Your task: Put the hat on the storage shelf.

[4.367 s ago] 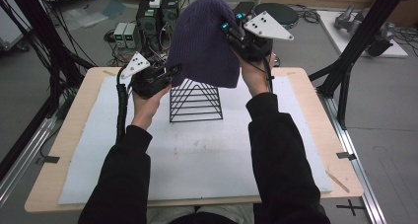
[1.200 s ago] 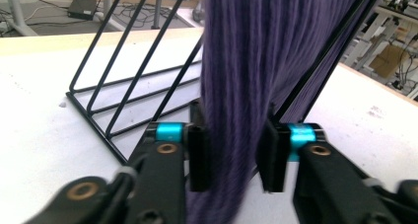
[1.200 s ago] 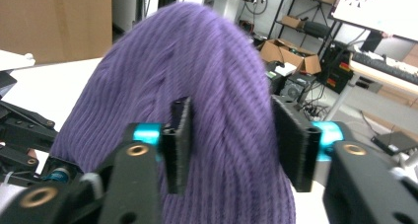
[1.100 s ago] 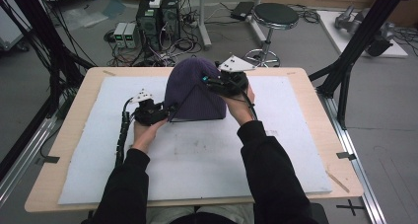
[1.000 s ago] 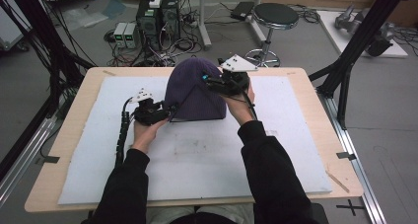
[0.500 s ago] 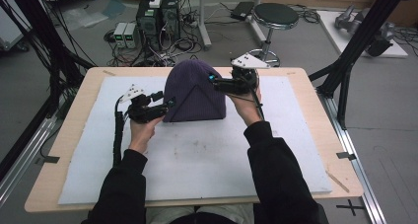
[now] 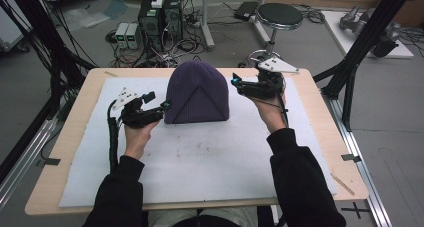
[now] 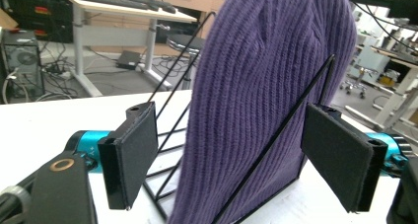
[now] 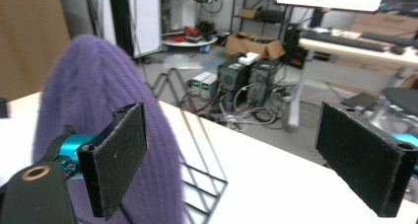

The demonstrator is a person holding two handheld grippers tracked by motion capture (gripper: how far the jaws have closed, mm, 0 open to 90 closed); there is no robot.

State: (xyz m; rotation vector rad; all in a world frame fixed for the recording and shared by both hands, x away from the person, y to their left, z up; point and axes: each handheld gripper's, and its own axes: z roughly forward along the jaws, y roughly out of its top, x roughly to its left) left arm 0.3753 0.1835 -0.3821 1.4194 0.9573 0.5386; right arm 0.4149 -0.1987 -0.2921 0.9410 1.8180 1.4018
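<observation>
A purple knit beanie (image 7: 197,89) stands draped over a black wire pyramid rack (image 8: 170,135) at the back middle of the table. My left gripper (image 7: 164,107) hovers just left of the hat's lower edge. Its jaws have just been opening and are open, and the left gripper view shows the hat (image 8: 266,86) and a rack wire between the pads, untouched. My right gripper (image 7: 235,81) hangs off the hat's upper right side, its jaws also freshly opened, with nothing between them. In the right gripper view the hat (image 9: 93,86) sits beside the left pad.
A white foam mat (image 7: 210,162) covers the wooden table (image 7: 75,137). Behind the table, on the floor, are computer towers (image 7: 160,12), cables and a round stool (image 7: 280,14). Black frame posts (image 7: 365,42) stand at both sides.
The hat came down over the wire rack. Since a second ago both grippers have let go of it, opened, and drawn outward, the left to the left and the right to the right.
</observation>
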